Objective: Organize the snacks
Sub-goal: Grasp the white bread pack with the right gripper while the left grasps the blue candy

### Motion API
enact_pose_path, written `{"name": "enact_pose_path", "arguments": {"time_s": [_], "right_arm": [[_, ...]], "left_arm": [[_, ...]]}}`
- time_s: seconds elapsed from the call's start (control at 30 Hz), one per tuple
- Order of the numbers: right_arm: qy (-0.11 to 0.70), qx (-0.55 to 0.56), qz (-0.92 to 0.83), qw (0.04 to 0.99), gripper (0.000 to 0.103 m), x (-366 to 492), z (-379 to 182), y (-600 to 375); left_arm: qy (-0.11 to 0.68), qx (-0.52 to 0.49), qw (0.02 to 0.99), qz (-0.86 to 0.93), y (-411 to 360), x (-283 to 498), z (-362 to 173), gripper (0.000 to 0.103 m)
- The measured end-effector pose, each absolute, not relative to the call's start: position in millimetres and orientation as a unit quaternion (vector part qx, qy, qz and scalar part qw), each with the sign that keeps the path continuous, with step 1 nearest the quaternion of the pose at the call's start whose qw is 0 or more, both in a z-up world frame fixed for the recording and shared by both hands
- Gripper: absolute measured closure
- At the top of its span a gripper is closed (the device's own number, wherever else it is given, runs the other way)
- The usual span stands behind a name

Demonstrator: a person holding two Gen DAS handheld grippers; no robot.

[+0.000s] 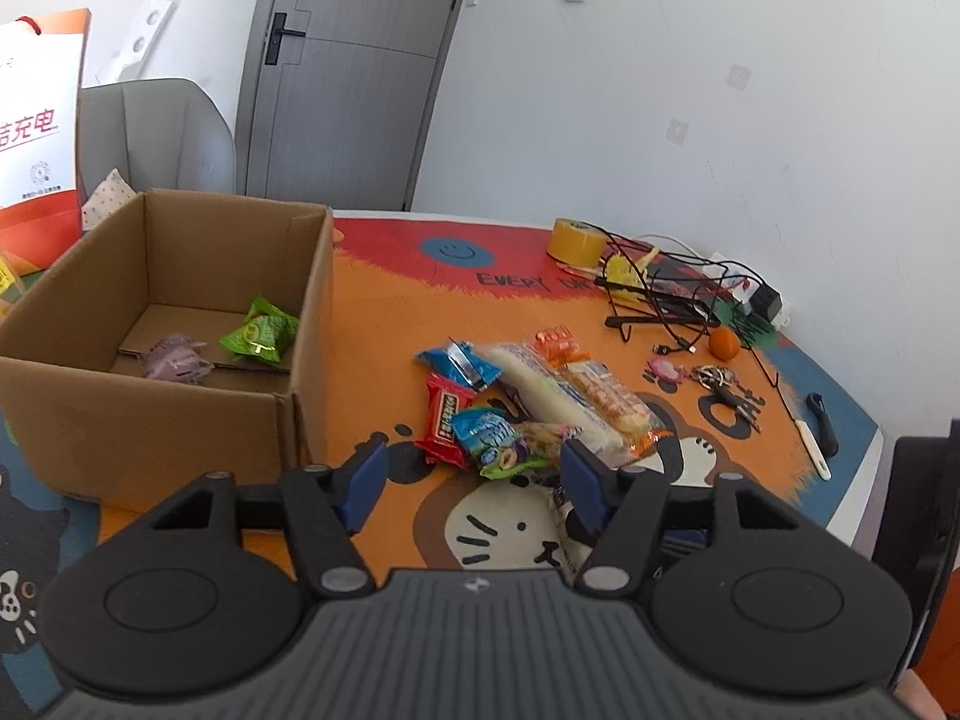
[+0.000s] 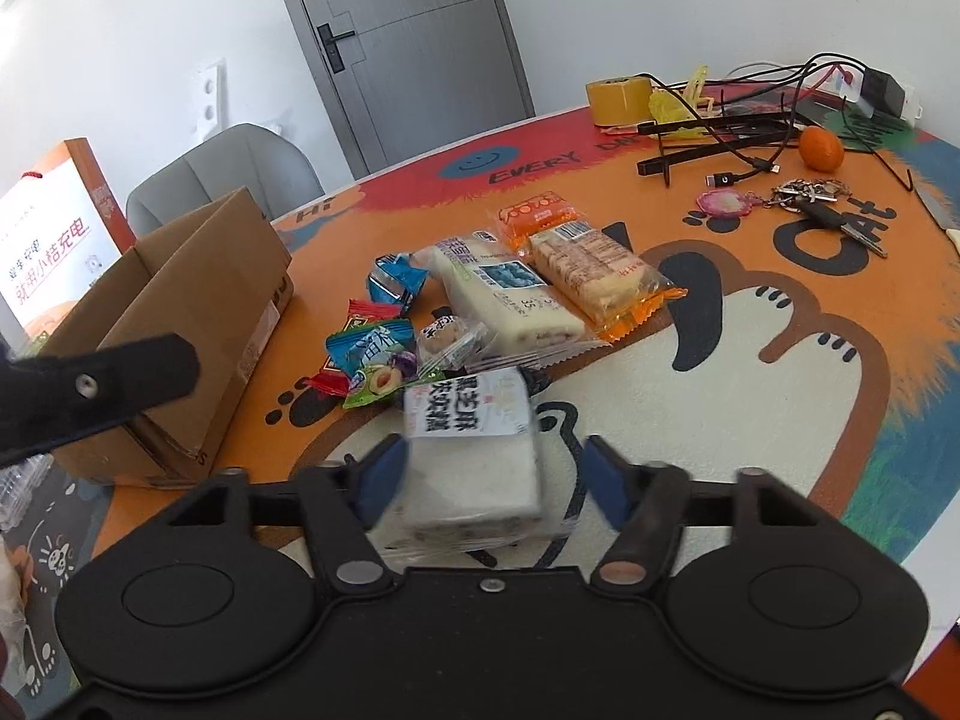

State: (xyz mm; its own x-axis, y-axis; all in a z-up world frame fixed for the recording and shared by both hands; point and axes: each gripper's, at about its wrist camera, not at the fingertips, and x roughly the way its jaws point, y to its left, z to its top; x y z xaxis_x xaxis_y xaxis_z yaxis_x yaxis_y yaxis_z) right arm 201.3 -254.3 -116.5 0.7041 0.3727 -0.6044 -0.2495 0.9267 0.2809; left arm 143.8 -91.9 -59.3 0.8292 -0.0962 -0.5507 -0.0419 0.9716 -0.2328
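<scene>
An open cardboard box [image 1: 300,324] stands at the left of the table and holds a green snack packet [image 1: 259,336] and a purple one [image 1: 174,358]. A pile of snack packets [image 1: 528,396] lies on the orange mat to its right. My left gripper [image 1: 474,480] is open and empty, just in front of the pile. My right gripper [image 2: 489,483] is open, its fingers on either side of a white cake packet [image 2: 471,468] lying on the mat; the fingers stand apart from it. The pile [image 2: 480,300] and the box [image 2: 198,324] lie beyond.
At the far right lie a yellow tape roll [image 1: 577,240], tangled black cables [image 1: 678,288], an orange [image 1: 725,343], keys [image 1: 729,387] and a knife [image 1: 807,438]. A grey chair [image 1: 156,132] and an orange-white bag [image 1: 39,138] stand behind the box. The left gripper's body [image 2: 90,396] shows at the left of the right wrist view.
</scene>
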Motion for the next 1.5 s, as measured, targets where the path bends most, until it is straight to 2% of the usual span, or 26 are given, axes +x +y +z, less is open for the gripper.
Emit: {"name": "enact_pose_path", "arguments": {"time_s": [0.33, 0.67, 1.13, 1.5], "right_arm": [[0.347, 0.127, 0.158, 0.916, 0.057, 201.4, -115.1, -282.0], [0.334, 0.144, 0.140, 0.921, 0.058, 204.5, -110.9, -308.2], [0.323, 0.156, 0.112, 0.927, 0.058, 221.5, -116.2, -335.5], [0.321, 0.155, 0.109, 0.928, 0.053, 223.3, -122.0, -338.7]], "left_arm": [[0.311, -0.107, 0.944, -0.022, -109.2, 161.8, -75.3, 0.046], [0.320, -0.108, 0.941, -0.011, -114.1, 190.0, -84.4, 0.059], [0.335, -0.100, 0.937, 0.018, -123.5, 231.2, -104.1, 0.059], [0.330, -0.078, 0.941, 0.010, -134.0, 228.5, -107.9, 0.062]]}}
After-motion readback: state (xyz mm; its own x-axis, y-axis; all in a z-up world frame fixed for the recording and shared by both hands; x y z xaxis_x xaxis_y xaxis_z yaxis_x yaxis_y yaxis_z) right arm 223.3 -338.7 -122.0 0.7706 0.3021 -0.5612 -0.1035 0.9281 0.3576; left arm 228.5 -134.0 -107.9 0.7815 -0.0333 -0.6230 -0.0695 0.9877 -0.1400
